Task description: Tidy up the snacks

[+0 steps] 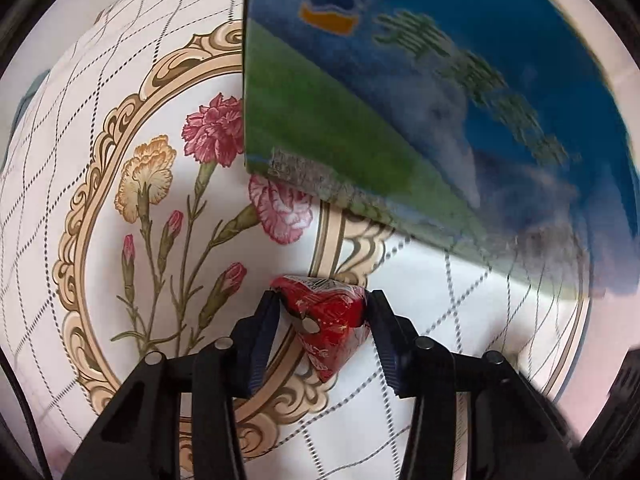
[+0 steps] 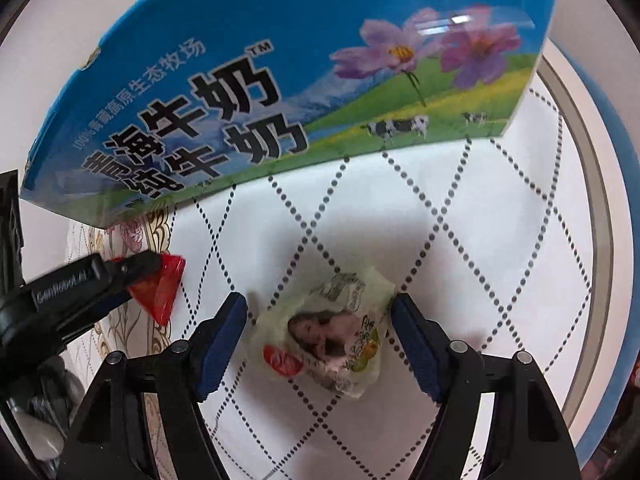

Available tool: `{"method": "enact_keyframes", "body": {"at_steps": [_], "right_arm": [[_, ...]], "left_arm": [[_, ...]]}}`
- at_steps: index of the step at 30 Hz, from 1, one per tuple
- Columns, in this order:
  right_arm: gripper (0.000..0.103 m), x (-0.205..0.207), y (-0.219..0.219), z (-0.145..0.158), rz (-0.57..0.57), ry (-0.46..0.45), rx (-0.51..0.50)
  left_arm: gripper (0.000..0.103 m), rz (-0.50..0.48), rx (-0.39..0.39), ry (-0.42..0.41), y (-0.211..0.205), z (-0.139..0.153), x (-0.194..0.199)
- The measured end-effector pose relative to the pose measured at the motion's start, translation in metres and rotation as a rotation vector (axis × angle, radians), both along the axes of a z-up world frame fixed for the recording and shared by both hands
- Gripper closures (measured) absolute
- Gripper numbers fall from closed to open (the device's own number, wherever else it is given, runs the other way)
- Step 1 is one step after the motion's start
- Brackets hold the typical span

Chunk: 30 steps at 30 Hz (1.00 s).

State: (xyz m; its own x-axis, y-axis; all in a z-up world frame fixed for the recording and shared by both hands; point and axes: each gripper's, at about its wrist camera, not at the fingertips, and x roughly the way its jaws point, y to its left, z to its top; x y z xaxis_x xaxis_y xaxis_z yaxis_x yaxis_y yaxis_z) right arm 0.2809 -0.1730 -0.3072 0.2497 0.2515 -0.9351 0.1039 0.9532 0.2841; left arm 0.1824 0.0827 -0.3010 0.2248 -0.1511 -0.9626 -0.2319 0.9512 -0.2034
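Note:
A red triangular snack packet (image 1: 328,316) lies on the flowered tablecloth (image 1: 168,200), and my left gripper (image 1: 323,303) is shut on it, a pad pressing each side. The right wrist view shows the same left gripper (image 2: 154,280) at the left, with the red packet (image 2: 164,296) sticking out past its fingers. A pale green snack packet (image 2: 328,332) with a red spot lies flat on the cloth between the fingers of my right gripper (image 2: 320,304). Those blue pads stand close beside the packet's edges without squeezing it.
A large blue and green milk carton box (image 1: 440,100) (image 2: 280,80) stands just beyond both grippers. The white cloth with its dotted diamond pattern (image 2: 460,208) reaches the table's curved blue rim (image 2: 596,128) at the right. Dark items sit at the lower left (image 2: 36,408).

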Motion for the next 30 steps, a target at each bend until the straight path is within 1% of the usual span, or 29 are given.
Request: {"method": "enact_keyframes", "body": {"at_steps": [1, 3, 5, 8, 11, 13, 16, 18, 20, 21, 22, 23, 24, 27, 28, 30], "right_arm": [[0.038, 0.0, 0.001, 0.0, 0.009, -0.001, -0.003], [0.04, -0.003, 0.004, 0.002, 0.041, 0.005, -0.01], [0.04, -0.007, 0.01, 0.003, 0.071, 0.012, -0.018], [0.04, -0.027, 0.012, -0.001, 0.107, 0.038, -0.025], [0.04, -0.044, 0.014, -0.004, 0.13, 0.075, -0.012], [0.039, -0.052, 0.013, -0.005, 0.12, 0.087, 0.006], [0.037, -0.058, 0.003, -0.006, 0.075, 0.089, 0.052], [0.036, -0.061, 0.0, -0.002, 0.061, 0.085, 0.06], [0.032, -0.064, -0.003, 0.003, 0.052, 0.075, 0.074], [0.03, -0.064, -0.013, 0.006, 0.047, 0.07, 0.076], [0.03, -0.064, -0.014, 0.008, 0.043, 0.064, 0.08], [0.03, -0.064, -0.013, 0.009, 0.04, 0.06, 0.084], [0.03, -0.066, -0.017, 0.01, 0.036, 0.059, 0.086], [0.03, -0.066, -0.019, 0.008, 0.021, 0.064, 0.092], [0.03, -0.066, -0.019, 0.008, 0.013, 0.064, 0.092], [0.03, -0.064, -0.018, 0.006, 0.011, 0.067, 0.094]], "left_arm": [[0.06, -0.022, 0.005, 0.003, -0.002, 0.0, -0.004], [0.06, -0.087, 0.02, 0.016, -0.008, 0.0, -0.017], [0.06, -0.143, 0.019, 0.042, -0.012, -0.003, -0.035], [0.06, -0.206, -0.005, 0.094, -0.018, -0.01, -0.061], [0.06, -0.237, -0.049, 0.139, -0.021, -0.02, -0.075], [0.06, -0.205, -0.072, 0.149, -0.019, -0.026, -0.075], [0.059, -0.137, -0.124, 0.168, -0.013, -0.03, -0.071], [0.059, -0.115, -0.163, 0.154, -0.005, -0.026, -0.065], [0.058, -0.066, -0.185, 0.126, 0.001, -0.015, -0.071], [0.053, -0.035, -0.196, 0.109, 0.005, -0.01, -0.071], [0.041, 0.01, -0.218, 0.094, 0.012, -0.007, -0.069], [0.035, 0.051, -0.23, 0.088, 0.018, -0.006, -0.066], [0.032, 0.084, -0.241, 0.088, 0.026, -0.008, -0.07], [0.032, 0.156, -0.31, 0.12, 0.036, -0.019, -0.055], [0.032, 0.171, -0.318, 0.129, 0.037, -0.023, -0.052], [0.032, 0.175, -0.307, 0.135, 0.029, -0.028, -0.042]]}}
